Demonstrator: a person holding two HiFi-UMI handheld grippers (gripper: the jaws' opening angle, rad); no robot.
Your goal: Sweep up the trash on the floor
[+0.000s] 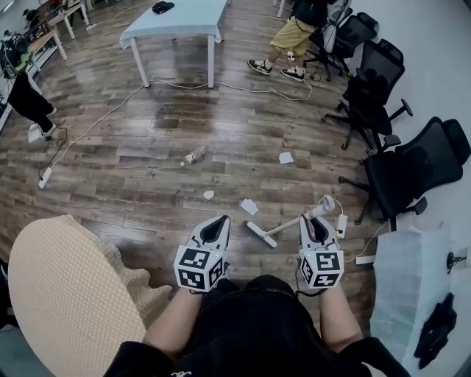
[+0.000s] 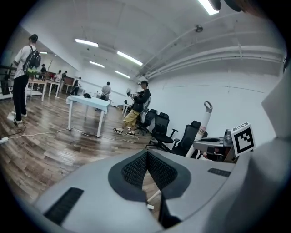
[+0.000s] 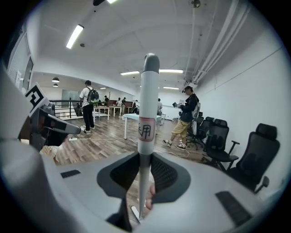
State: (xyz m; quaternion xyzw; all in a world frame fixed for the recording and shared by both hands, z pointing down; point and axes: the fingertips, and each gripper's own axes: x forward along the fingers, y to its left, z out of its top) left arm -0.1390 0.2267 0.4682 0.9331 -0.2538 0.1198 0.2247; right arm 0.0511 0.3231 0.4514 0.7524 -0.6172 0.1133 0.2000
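In the head view my right gripper is shut on the white pole of a broom. The pole slants down to its flat head on the wood floor. In the right gripper view the pole stands upright between the jaws, and they close on it. My left gripper is shut on nothing, to the left of the broom head. Trash lies ahead: a paper scrap, a small white bit, a crumpled wrapper and a white paper. The left gripper view shows the pole off to the right.
Black office chairs line the right wall. A pale blue table stands far ahead, with a white cable trailing under it. A person in yellow shorts stands far right, another person at left. A beige cushion is near my left.
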